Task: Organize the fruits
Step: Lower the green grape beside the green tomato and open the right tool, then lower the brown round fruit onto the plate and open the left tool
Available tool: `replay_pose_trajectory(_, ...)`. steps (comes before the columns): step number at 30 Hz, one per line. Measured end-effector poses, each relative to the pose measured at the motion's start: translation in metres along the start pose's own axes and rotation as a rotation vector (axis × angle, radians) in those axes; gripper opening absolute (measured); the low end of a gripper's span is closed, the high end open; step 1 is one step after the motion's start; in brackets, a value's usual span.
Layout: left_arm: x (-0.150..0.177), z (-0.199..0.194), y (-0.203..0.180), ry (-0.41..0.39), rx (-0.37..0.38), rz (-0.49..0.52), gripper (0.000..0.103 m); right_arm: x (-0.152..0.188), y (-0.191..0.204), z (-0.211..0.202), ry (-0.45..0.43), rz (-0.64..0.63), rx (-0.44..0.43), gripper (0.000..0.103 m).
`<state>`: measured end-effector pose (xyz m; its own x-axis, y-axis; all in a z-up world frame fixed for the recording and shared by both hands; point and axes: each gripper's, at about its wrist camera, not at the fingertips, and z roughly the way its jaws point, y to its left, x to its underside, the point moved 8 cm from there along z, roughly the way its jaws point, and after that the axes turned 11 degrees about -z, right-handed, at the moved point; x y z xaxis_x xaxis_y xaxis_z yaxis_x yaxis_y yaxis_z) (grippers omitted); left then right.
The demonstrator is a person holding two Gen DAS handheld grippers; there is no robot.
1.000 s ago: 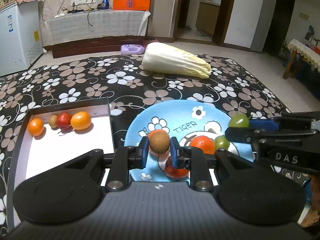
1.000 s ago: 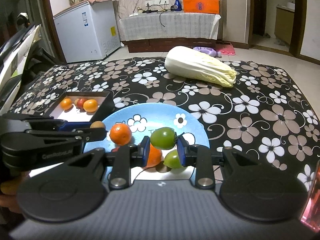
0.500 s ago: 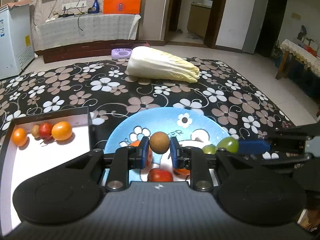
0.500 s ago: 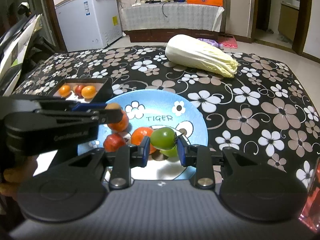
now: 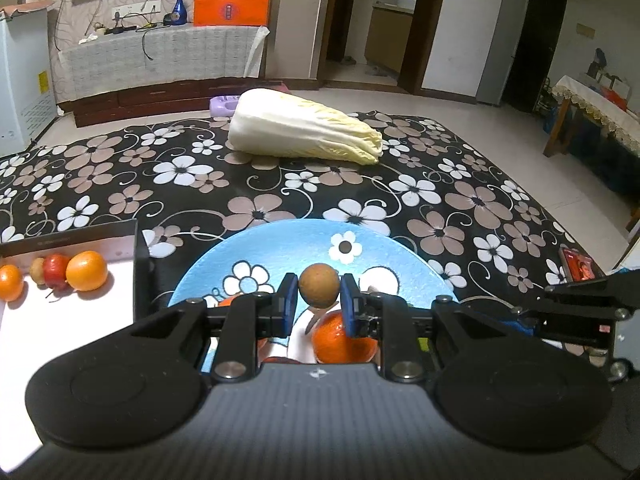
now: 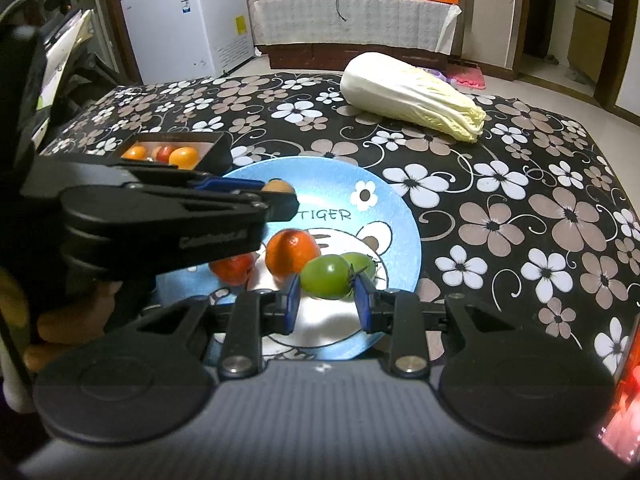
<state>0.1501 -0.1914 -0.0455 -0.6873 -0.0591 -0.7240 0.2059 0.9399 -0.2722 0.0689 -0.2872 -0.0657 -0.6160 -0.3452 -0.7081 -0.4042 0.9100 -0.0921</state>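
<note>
My left gripper [image 5: 319, 309] is closed on a small round brown fruit [image 5: 319, 291]; both blue pads press its sides and it sits lifted above the blue plate [image 5: 280, 236]. In the right wrist view I see this same gripper from the side, reaching over the left part of the plate with the brown fruit at its tips.

My right gripper [image 6: 325, 298] is closed on a green tomato [image 6: 326, 276], which is held between its blue pads over the near part of the plate. Just behind the held tomato, a second green tomato [image 6: 362, 263] lies on the plate. To the left of my right fingers there is an orange mandarin [image 6: 292, 254] on the plate, and further left a red fruit [image 6: 234, 270], partly hidden under the left gripper.

From the left gripper, the box [image 5: 80, 236] with a white floor is to the left and a little ahead. It holds four pieces in a row along its far wall: an orange fruit [image 5: 86, 271], a red one [image 5: 56, 271], a small tan one [image 5: 38, 271] and another orange one [image 5: 10, 282]; they are touching or almost touching.

Far ahead of both grippers, a napa cabbage [image 5: 304, 130] lies on its side on the flowered cloth [image 5: 460, 208], well apart from the plate.

I see part of a hand [image 6: 72, 316] under the left gripper, at the left edge of the right wrist view.
</note>
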Motion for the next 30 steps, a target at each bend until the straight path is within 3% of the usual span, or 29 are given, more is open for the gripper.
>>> replay_pose_trajectory(30,0.004,0.011,-0.009,0.018,0.007,0.016,0.028,0.006,0.006,0.005,0.026,-0.024,-0.021,0.032)
